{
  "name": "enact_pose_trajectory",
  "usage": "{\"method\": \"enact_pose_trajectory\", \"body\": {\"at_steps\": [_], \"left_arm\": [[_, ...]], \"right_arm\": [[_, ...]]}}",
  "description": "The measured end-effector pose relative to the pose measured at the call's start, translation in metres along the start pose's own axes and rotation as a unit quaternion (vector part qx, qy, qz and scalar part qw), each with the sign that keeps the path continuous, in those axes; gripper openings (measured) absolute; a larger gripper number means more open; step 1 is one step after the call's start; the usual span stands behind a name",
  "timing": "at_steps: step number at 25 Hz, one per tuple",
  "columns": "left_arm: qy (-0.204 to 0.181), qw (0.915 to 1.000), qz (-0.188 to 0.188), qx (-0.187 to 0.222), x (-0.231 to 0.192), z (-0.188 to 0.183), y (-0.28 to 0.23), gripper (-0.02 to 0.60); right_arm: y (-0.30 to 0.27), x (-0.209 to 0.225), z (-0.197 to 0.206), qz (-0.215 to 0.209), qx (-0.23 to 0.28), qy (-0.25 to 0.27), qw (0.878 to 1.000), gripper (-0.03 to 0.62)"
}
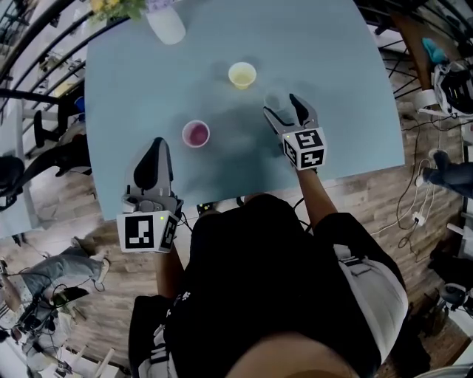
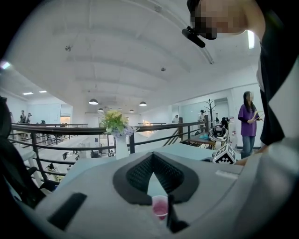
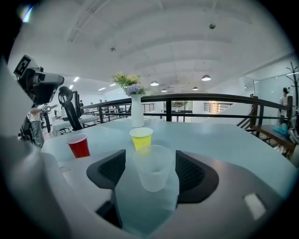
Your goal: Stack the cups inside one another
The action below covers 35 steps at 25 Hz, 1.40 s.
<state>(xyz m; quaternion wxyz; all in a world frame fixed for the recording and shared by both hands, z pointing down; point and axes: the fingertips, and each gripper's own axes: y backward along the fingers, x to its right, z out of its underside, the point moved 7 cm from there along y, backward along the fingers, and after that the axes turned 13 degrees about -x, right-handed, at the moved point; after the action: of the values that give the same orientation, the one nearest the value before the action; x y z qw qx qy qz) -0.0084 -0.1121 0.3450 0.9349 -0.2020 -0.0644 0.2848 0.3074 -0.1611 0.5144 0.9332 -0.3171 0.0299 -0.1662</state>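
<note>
Three cups stand apart on the light blue table [image 1: 340, 81]. A clear cup [image 1: 275, 98] [image 3: 153, 169] sits upright between the fingers of my right gripper [image 1: 281, 104] [image 3: 150, 155], which is open; the pads flank it closely without squeezing it. The yellow cup [image 1: 242, 74] [image 3: 141, 138] stands just beyond it. The red cup [image 1: 196, 133] [image 3: 78, 145] [image 2: 160, 206] stands left of centre. My left gripper [image 1: 157, 146] [image 2: 152, 155] hovers near the table's front edge, short of the red cup, shut with nothing in it.
A white vase [image 1: 166, 22] [image 3: 137, 111] with flowers stands at the table's far edge. A black railing [image 3: 210, 98] runs behind the table. Office chairs [image 1: 44, 140] stand to the left, and cables lie on the floor at right [image 1: 421, 207].
</note>
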Motion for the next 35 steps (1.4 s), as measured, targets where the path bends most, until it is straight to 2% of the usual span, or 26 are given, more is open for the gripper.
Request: {"method": "enact_pose_trajectory", "body": {"at_steps": [16,35], "left_arm": [[0.019,0.9993,-0.032,-0.007,-0.003,0.007,0.002,-0.012],[0.018,0.9998,0.004,0.003,-0.021,0.010,0.011,-0.012]], "right_arm": [[-0.018,0.008,0.003,-0.009,-0.016,0.018,1.000,0.310],[0.025,-0.023,-0.024,0.010,0.022,0.023,0.999,0.305]]}}
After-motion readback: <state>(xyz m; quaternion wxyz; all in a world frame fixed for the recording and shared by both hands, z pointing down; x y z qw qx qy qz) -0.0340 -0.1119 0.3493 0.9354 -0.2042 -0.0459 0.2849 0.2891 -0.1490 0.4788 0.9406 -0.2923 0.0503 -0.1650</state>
